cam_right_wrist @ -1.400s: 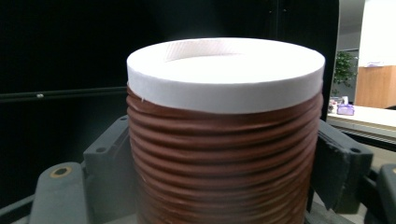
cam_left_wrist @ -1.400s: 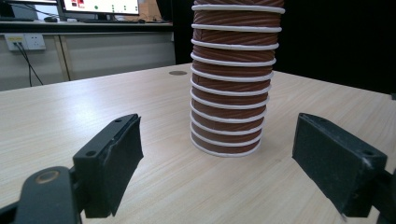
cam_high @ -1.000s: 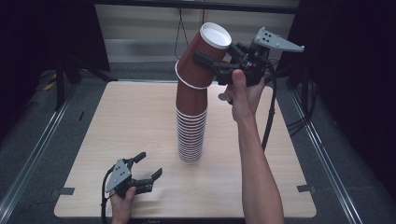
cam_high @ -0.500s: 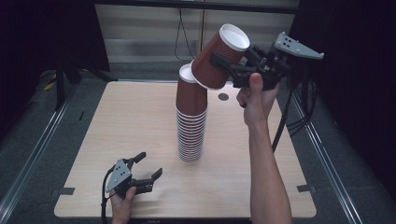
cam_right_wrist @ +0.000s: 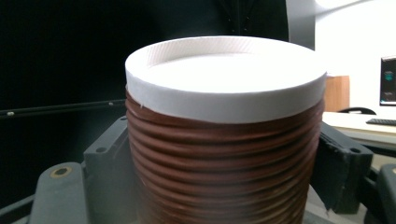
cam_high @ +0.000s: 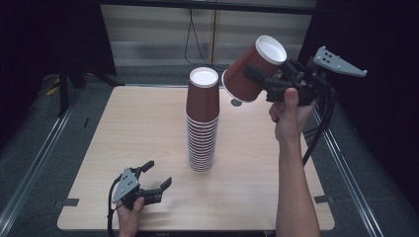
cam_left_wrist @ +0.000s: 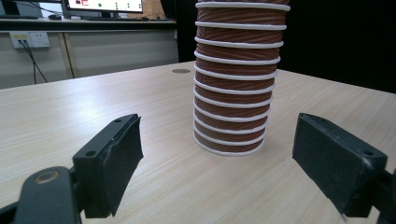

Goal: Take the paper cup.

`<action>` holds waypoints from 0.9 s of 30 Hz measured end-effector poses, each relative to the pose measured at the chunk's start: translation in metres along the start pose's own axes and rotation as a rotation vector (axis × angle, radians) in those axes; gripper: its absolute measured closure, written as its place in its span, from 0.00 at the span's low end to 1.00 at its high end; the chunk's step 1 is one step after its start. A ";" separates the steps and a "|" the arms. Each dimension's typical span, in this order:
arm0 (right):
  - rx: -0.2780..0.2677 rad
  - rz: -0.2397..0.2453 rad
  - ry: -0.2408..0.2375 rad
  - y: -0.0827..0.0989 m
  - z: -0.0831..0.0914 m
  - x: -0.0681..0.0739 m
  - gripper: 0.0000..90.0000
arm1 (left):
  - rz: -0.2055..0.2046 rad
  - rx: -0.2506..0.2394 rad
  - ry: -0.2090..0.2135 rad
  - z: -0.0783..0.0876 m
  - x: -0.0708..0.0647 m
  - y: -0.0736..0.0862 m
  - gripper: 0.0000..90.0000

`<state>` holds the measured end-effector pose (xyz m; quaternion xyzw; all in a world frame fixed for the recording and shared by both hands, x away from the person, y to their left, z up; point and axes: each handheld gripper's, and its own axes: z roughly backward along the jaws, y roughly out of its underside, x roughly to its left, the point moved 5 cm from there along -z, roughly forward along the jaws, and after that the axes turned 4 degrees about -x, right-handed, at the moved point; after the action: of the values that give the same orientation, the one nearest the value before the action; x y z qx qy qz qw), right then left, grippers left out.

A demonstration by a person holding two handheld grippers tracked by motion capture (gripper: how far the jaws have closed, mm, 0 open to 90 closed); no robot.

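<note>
Cup (cam_high: 254,69) (brown, ribbed paper, white rim) sits clamped in right gripper (cam_high: 269,84), tilted, held in air just right of cup stack (cam_high: 201,123) on table (cam_high: 123,133). Left gripper (cam_high: 157,174) rests near table's front edge w/ jaws apart, nothing between.

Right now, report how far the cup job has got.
Done: one cup is clamped in the right claw, tilted, clear of the stack. In hand: that cup, held in the air beside the stack's top. Left: the tall stack on the table is nested; the left claw rests open, touching nothing.
</note>
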<state>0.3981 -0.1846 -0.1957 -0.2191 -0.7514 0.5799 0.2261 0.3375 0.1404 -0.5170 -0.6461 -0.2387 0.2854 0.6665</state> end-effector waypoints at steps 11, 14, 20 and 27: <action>0.077 -0.008 0.040 0.030 0.020 -0.006 0.22 | 0.008 -0.001 0.000 0.000 0.000 0.000 0.17; 0.088 -0.017 0.040 0.037 0.022 -0.007 0.22 | 0.003 0.011 0.001 -0.001 0.000 0.000 0.17; 0.123 -0.037 0.049 0.060 0.028 -0.006 0.22 | -0.007 0.030 0.005 -0.003 -0.001 0.001 0.17; 0.139 -0.046 0.056 0.083 0.033 -0.001 0.23 | 0.003 0.043 -0.012 -0.005 -0.002 0.001 0.17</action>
<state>0.3847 -0.1917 -0.2837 -0.2016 -0.7074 0.6192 0.2748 0.3397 0.1356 -0.5178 -0.6303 -0.2355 0.2952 0.6784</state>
